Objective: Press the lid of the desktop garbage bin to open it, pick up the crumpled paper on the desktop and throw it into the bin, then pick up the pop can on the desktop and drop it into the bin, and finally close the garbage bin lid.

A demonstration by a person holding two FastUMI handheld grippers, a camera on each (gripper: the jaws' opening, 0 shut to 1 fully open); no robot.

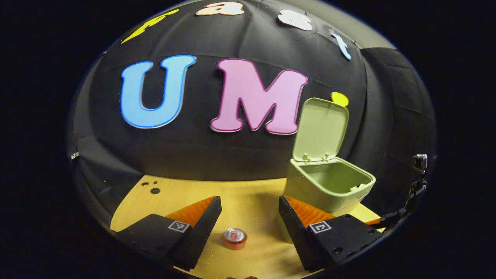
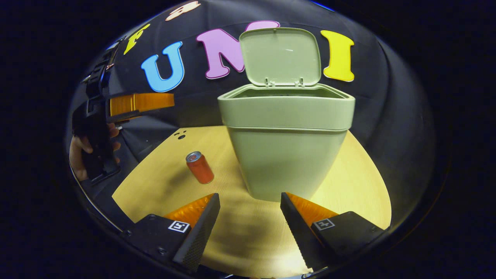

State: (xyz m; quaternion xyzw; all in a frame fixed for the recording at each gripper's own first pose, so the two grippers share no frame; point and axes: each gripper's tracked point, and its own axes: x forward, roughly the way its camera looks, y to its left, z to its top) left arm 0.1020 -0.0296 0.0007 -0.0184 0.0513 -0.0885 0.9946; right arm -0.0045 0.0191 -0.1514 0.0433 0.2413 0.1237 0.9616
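Left tool (image 1: 250, 211) spread above pop can (image 1: 234, 238), bin (image 1: 329, 186) open

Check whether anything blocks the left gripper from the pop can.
Nothing visible does. The left gripper hangs open above the upright pop can, with bare tabletop around it. The green bin stands off to the side.

Matt plastic bin (image 2: 286, 155), glossy metal can (image 2: 200, 167), smooth wood-grain table (image 2: 162, 186), black cloth wall (image 1: 193, 147)
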